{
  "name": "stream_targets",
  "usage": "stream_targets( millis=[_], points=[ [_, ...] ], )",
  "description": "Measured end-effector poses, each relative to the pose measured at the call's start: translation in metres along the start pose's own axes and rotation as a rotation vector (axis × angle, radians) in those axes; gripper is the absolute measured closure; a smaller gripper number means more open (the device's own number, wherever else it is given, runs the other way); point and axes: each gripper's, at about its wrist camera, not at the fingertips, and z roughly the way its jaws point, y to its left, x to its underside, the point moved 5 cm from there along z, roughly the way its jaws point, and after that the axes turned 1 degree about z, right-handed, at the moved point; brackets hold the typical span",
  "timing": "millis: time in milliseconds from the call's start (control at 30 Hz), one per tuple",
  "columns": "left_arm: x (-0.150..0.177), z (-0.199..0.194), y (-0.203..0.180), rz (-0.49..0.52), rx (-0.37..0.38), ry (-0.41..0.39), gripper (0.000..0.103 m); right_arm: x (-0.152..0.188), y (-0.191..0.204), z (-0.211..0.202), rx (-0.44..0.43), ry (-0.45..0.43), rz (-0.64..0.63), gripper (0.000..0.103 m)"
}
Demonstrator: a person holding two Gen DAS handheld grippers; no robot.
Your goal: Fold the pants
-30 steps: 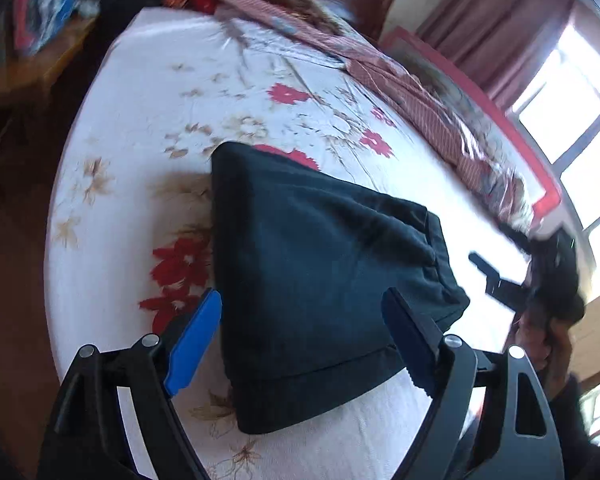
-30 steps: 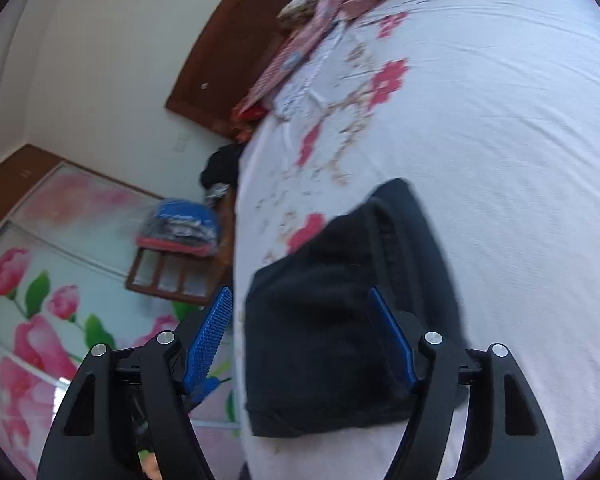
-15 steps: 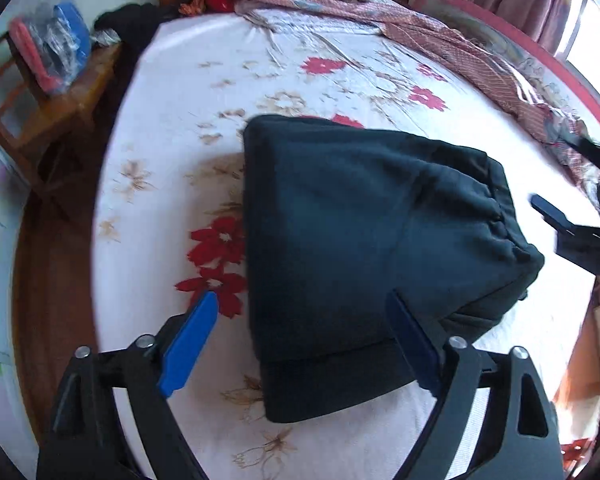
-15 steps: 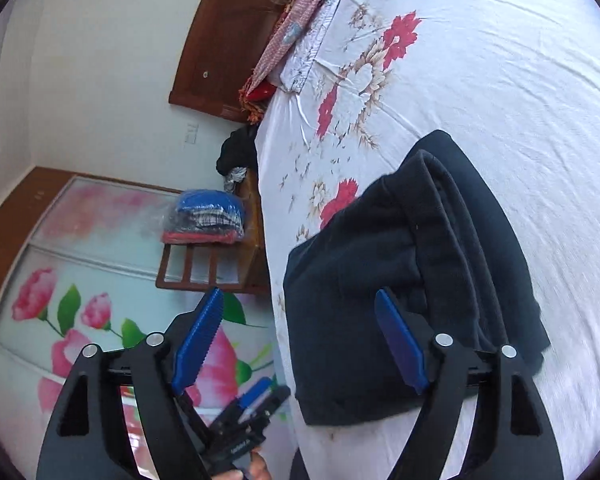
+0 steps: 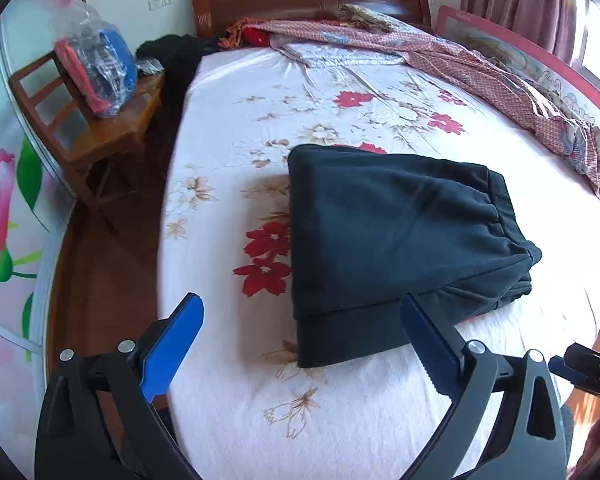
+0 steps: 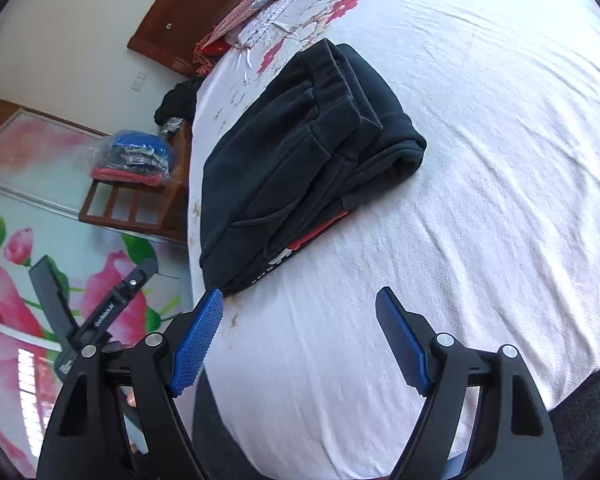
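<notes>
Your left gripper (image 5: 300, 344) stands spread wide with nothing between its blue pads; its jaws have just been opening further, and the near hem of the pants (image 5: 396, 240) sits just past the right pad without being pinched. Your right gripper (image 6: 300, 336) is likewise released and empty, its jaws having widened a little, with only bare sheet between the pads. Compared with a second ago, both grippers have backed away from the cloth: the pants then filled the space between the fingers, and now they lie clear in front.

The pants rest as a compact dark bundle on the near half of the bed (image 5: 340, 412), waistband toward the right and layers stacked. Judging from that, the folding looks finished or very nearly so; a final tidy of the right-hand edge, where layers show unevenly, may be all that remains.

Farther off, a crumpled red patterned blanket (image 5: 480, 56) runs along the far and right edge, well apart from the bundle. A wooden chair (image 5: 96, 120) with a bagged parcel (image 5: 100, 68) stands left of the bed. Nothing blocks your reach.
</notes>
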Motion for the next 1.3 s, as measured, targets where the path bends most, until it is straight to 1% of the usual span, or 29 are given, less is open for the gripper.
stream_targets(
  millis=[33,100,133,200,267,333,433,500,533,567,600,633,667,733,833,900,1000,1033,1167,1300],
  points=[
    [0.002,-0.004,0.001,0.002,-0.021,-0.008,0.003,0.000,0.003,0.000,0.033,-0.021,-0.029,0.025],
    [0.008,-0.012,0.003,0.010,-0.063,-0.030,0.003,0.001,0.010,-0.002,0.066,-0.074,-0.087,0.025],
    [0.010,-0.015,0.003,0.010,-0.071,-0.037,0.002,0.001,0.014,-0.005,0.101,-0.112,-0.122,0.025],
    [0.018,-0.018,0.004,0.003,-0.097,-0.042,0.002,0.003,0.021,-0.011,0.228,-0.232,-0.216,0.025],
    [0.029,-0.018,0.003,-0.007,-0.090,-0.038,0.002,0.006,0.026,-0.011,0.321,-0.315,-0.268,0.025],
    [0.039,-0.016,0.002,-0.018,-0.094,-0.039,0.002,0.008,0.030,-0.010,0.356,-0.398,-0.297,0.025],
    [0.058,-0.010,0.002,-0.077,-0.059,-0.023,0.002,0.014,0.029,-0.005,0.423,-0.493,-0.327,0.025],
    [0.069,-0.006,0.001,-0.104,-0.045,-0.043,0.002,0.019,0.024,-0.001,0.427,-0.522,-0.331,0.025],
    [0.074,-0.004,0.000,-0.104,-0.051,-0.045,0.002,0.020,0.020,0.000,0.433,-0.533,-0.329,0.025],
    [0.078,-0.001,-0.001,-0.101,-0.066,-0.039,0.002,0.023,0.017,0.002,0.439,-0.538,-0.327,0.025],
    [0.084,0.003,-0.003,-0.099,-0.067,-0.035,0.002,0.024,0.015,0.003,0.424,-0.541,-0.327,0.025],
    [0.087,0.005,-0.006,-0.100,-0.051,-0.039,0.002,0.027,0.016,0.004,0.419,-0.549,-0.330,0.025],
    [0.089,0.005,-0.008,-0.100,-0.038,-0.050,0.002,0.028,0.015,0.005,0.436,-0.548,-0.337,0.025],
    [0.090,0.005,-0.010,-0.102,-0.041,-0.057,0.002,0.025,0.014,0.010,0.422,-0.513,-0.337,0.025],
    [0.088,0.004,-0.013,-0.093,-0.039,-0.075,0.002,0.025,0.015,0.017,0.418,-0.483,-0.341,0.025],
    [0.089,0.004,-0.014,-0.086,-0.040,-0.075,0.002,0.027,0.018,0.025,0.447,-0.458,-0.364,0.025],
    [0.090,0.005,-0.016,-0.086,-0.032,-0.069,0.002,0.029,0.022,0.034,0.455,-0.426,-0.388,0.025],
    [0.090,0.005,-0.016,-0.086,-0.032,-0.071,0.002,0.030,0.024,0.036,0.444,-0.419,-0.396,0.025],
    [0.088,0.003,-0.016,-0.085,-0.039,-0.080,0.002,0.032,0.032,0.040,0.447,-0.398,-0.413,0.025],
    [0.087,0.002,-0.016,-0.091,-0.040,-0.085,0.002,0.030,0.037,0.040,0.454,-0.404,-0.417,0.025]
  ],
)
